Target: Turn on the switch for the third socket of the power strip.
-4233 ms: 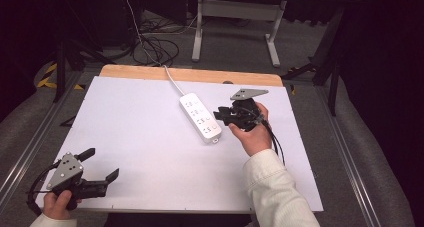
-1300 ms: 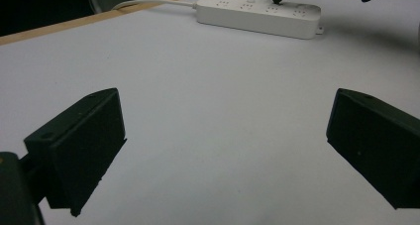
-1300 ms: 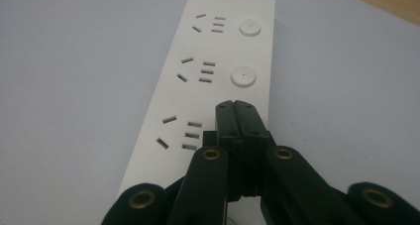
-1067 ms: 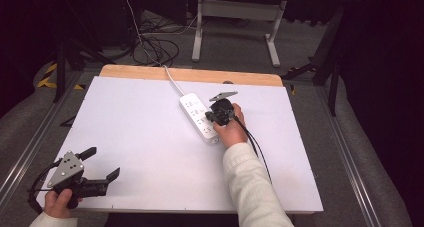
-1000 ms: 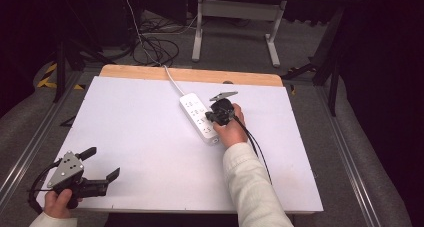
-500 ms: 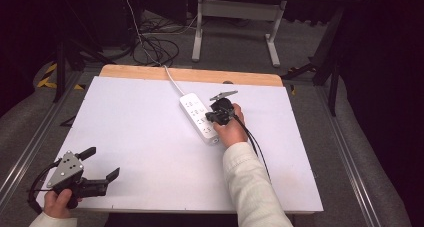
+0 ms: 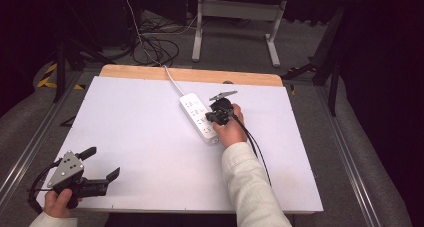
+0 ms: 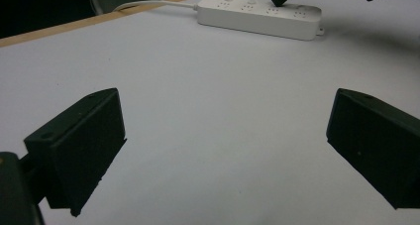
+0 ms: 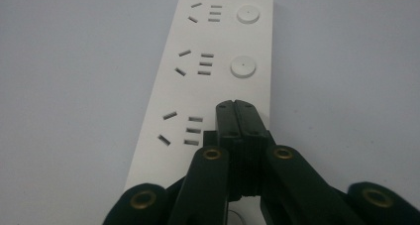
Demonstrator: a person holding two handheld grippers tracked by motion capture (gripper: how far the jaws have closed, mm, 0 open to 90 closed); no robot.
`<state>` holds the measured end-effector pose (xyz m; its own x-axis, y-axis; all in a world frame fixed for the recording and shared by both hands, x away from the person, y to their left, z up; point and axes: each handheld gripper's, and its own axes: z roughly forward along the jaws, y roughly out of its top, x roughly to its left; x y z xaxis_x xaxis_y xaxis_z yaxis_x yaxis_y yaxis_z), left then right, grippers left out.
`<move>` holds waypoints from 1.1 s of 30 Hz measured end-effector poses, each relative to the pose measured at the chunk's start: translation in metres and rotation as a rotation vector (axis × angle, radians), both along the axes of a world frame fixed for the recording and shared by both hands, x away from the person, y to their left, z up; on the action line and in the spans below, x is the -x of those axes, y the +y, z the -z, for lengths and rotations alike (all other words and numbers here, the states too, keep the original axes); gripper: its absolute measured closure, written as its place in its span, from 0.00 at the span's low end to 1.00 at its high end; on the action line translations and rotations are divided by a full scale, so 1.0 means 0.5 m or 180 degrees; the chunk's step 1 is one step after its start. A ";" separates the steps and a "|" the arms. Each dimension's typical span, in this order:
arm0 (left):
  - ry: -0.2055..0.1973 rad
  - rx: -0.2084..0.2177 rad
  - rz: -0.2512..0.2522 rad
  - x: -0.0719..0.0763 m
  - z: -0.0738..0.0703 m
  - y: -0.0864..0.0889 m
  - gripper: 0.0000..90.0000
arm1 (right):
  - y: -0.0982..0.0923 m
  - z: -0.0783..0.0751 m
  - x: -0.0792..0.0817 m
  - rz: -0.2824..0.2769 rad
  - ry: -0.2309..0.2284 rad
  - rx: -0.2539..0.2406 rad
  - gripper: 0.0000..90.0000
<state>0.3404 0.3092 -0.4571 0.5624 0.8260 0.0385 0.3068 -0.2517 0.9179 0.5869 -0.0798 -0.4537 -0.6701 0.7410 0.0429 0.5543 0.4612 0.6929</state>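
A white power strip (image 7: 200,118) lay on the white table (image 7: 150,137), toward the far edge, with its white cord (image 7: 172,83) running off over the wooden strip at the back. The right gripper (image 7: 212,116) sat over the strip's near half, held by the person's right hand (image 7: 231,129) just beside the strip. In the right gripper view its jaws were pressed flat together with nothing between them, and their joined tips rested on the strip's top where the round button of the third socket from the far end would be; two other round buttons (image 9: 242,66) showed farther along the strip, each beside its own set of slots. The left gripper (image 7: 102,167) was well apart from the strip, at the table's near left corner, held low by the left hand (image 7: 57,202). Its jaws stood wide open and empty, pointing across the bare table toward the strip.
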 end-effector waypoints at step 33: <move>0.0007 -0.0014 0.0000 -0.005 0.000 -0.003 0.02 | -0.004 -0.077 0.036 -0.0097 -0.0369 -0.0256 1.00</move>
<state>0.3431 0.3078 -0.4572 0.5625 0.8258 0.0409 0.3089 -0.2558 0.9161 0.5688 -0.0819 -0.4149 -0.6962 0.7175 0.0222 0.4548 0.4171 0.7869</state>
